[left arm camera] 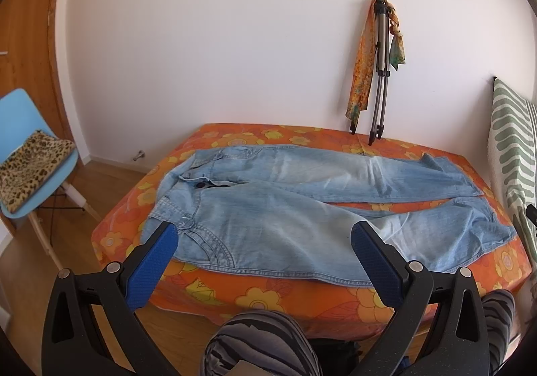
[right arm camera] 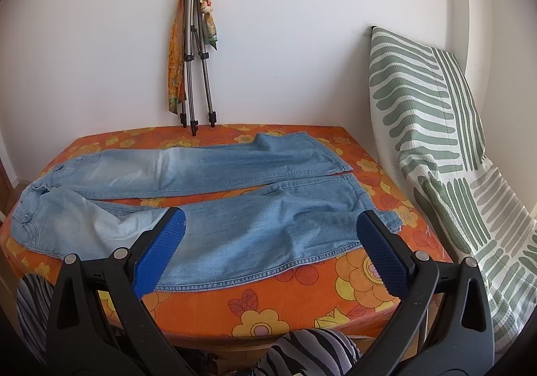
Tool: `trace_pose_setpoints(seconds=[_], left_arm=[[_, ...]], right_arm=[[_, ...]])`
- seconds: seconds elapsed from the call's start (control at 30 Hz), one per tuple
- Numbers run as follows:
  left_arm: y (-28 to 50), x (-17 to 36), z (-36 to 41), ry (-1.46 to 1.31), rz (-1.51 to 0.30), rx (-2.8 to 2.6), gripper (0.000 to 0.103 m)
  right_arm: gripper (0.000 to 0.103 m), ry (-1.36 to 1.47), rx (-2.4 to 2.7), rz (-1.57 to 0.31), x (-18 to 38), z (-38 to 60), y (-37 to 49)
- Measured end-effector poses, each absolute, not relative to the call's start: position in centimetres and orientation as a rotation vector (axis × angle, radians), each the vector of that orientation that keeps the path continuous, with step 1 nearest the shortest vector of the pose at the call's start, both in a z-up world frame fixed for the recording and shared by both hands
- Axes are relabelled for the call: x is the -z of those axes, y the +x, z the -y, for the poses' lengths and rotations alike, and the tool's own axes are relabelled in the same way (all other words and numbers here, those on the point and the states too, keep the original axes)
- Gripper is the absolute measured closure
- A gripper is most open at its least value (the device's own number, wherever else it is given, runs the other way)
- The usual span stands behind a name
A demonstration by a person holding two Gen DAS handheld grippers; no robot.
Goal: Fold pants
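Light blue jeans [left arm camera: 268, 204] lie spread flat on a table with an orange flowered cloth [left arm camera: 302, 302], waistband at the left, both legs running right. In the right wrist view the jeans [right arm camera: 235, 208] show their two leg ends at the right. My left gripper [left arm camera: 265, 241] is open and empty, held above the near edge by the waist and hip. My right gripper [right arm camera: 272, 235] is open and empty, held above the near leg's lower part. Neither touches the cloth.
A folded tripod with scarves [left arm camera: 379, 74] leans on the white wall behind the table. A green-striped cushion [right arm camera: 436, 127] stands at the right edge. A blue chair with a leopard-print cloth [left arm camera: 30, 171] stands at the left. My striped knees [left arm camera: 261, 345] are below the table's front.
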State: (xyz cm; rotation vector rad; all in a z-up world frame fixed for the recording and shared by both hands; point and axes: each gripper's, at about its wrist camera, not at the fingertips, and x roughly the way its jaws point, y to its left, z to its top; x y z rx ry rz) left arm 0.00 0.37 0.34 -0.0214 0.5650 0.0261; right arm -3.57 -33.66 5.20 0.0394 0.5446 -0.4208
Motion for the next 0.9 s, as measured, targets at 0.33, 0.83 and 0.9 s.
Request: trace_pose_setpoints(seconds=[0.33, 0.83, 0.9], left_arm=[[-0.05, -0.31, -0.37, -0.022, -0.565, -0.026, 0.0], [0.11, -0.19, -0.75, -0.023, -0.565, -0.031, 0.0], [0.09, -0.21, -0.72, -0.023, -0.565, -0.03, 0.0]], right_arm=[[0.0, 0.04, 0.42, -0.546, -5.07, 33.68, -3.52], [0.0, 0.041, 0.42, -0.549, -4.93, 33.73, -3.47], [0.0, 0.042, 0.42, -0.549, -4.91, 33.73, -3.47]])
